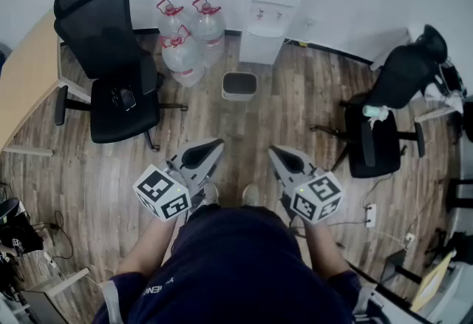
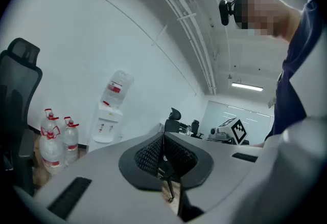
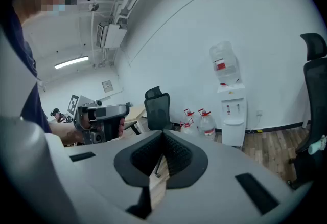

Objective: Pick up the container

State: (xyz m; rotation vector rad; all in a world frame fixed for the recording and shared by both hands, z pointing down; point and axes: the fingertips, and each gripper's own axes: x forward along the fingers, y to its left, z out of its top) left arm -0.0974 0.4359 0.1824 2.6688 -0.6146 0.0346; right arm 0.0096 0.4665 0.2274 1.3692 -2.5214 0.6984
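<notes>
**Grey jaws shut, container standing clear on the floor**

Head view: a wooden floor (image 1: pixel 222 130) is seen from steeply above, and both tools are held low in front of the person's body. The left gripper (image 1: pixel 213 145) is pointed forward with its jaws pressed together and nothing pinched. The right gripper (image 1: pixel 275 151) is held near it, likewise closed and empty. The container (image 1: pixel 239 85), a small pale bin with a dark opening, is stood upright on the floor ahead of both tips and well apart from them. It is placed just in front of the white water dispenser (image 1: pixel 270 4). Red-capped water bottles (image 1: pixel 186 38) are grouped to the container's left, beside a black office chair (image 1: pixel 111 56). A second black chair (image 1: pixel 380 115) is parked at the right.

Left gripper view: the jaws are shown meeting along one closed seam, and nothing is caught between the dark ribbed pads. The dispenser, the bottles and a chair back are seen beyond at the left. The right gripper's marker cube (image 2: pixel 236 130) is glimpsed at the right.

Right gripper view: the jaws are again seen shut tight on nothing. The left gripper, clasped in a hand, is seen at the left, and the dispenser and bottles are lined up against the far wall.
</notes>
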